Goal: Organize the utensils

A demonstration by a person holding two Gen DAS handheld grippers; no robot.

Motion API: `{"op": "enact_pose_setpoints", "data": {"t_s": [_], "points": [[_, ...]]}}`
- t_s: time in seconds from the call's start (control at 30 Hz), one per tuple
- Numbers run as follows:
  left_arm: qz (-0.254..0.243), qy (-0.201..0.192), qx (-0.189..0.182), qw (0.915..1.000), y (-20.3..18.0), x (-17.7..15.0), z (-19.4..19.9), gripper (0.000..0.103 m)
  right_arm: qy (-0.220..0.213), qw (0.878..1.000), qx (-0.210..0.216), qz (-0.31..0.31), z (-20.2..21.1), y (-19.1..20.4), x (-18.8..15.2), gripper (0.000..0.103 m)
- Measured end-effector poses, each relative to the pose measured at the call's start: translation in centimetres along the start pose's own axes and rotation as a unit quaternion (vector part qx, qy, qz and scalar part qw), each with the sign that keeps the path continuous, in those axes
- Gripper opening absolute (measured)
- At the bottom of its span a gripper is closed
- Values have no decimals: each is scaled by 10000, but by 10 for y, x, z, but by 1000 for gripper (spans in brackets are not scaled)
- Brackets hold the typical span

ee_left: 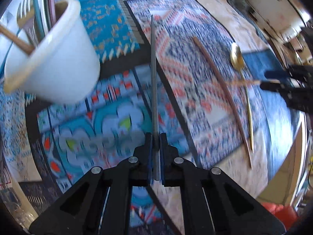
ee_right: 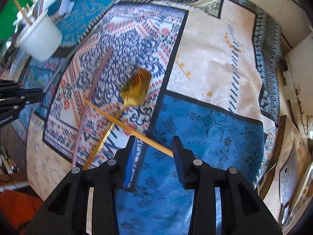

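Note:
My left gripper (ee_left: 156, 137) is shut on a thin grey chopstick (ee_left: 153, 74) that points forward, above the patterned cloth. A white cup (ee_left: 58, 62) at upper left holds a fork (ee_left: 24, 17) and a wooden stick (ee_left: 17, 39). My right gripper (ee_right: 154, 143) is open just above a light wooden chopstick (ee_right: 125, 125) that lies across a gold spoon (ee_right: 137, 86). A dark brown chopstick (ee_right: 92, 99) lies left of the spoon. In the left wrist view the spoon (ee_left: 237, 56) and brown chopstick (ee_left: 217, 74) lie at right, with the right gripper (ee_left: 273, 80) beside them.
A patchwork cloth (ee_right: 211, 62) covers the round table. The white cup (ee_right: 41, 37) stands at the far left in the right wrist view, with the left gripper (ee_right: 29, 96) at the left edge. White furniture (ee_right: 299, 74) stands beyond the table's right edge.

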State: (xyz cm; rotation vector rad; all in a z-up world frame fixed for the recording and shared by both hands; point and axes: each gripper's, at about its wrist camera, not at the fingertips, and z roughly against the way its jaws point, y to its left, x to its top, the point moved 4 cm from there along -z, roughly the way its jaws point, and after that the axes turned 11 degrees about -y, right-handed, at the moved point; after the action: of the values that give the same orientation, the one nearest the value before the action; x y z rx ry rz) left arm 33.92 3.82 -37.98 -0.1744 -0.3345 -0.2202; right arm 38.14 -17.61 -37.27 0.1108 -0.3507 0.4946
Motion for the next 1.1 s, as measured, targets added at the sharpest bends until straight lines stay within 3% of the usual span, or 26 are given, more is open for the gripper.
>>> {"op": "enact_pose_setpoints", "data": {"t_s": [0.17, 0.33, 0.37, 0.5, 0.93, 1.03, 1.1], "points": [[-96, 200, -27, 9998, -3, -13, 4, 5, 206, 9992, 50, 347, -9, 7, -4, 33], [59, 135, 64, 9999, -1, 3, 0, 14, 303, 9981, 93, 532, -18, 15, -5, 31], [74, 110, 90, 9999, 0, 8, -2, 15, 298, 9981, 96, 527, -20, 15, -2, 27], [91, 41, 180, 9998, -1, 28, -9, 15, 285, 9989, 49, 361, -26, 20, 6, 9], [-89, 119, 265, 9995, -11, 90, -36, 15, -22, 9984, 350, -449, -14, -8, 20, 6], [-273, 133, 413, 9987, -13, 106, -47, 3, -150, 9973, 395, -607, -7, -14, 22, 5], [-269, 138, 348, 9989, -21, 111, -55, 3, -235, 9967, 407, -662, -2, -19, 24, 5]]}}
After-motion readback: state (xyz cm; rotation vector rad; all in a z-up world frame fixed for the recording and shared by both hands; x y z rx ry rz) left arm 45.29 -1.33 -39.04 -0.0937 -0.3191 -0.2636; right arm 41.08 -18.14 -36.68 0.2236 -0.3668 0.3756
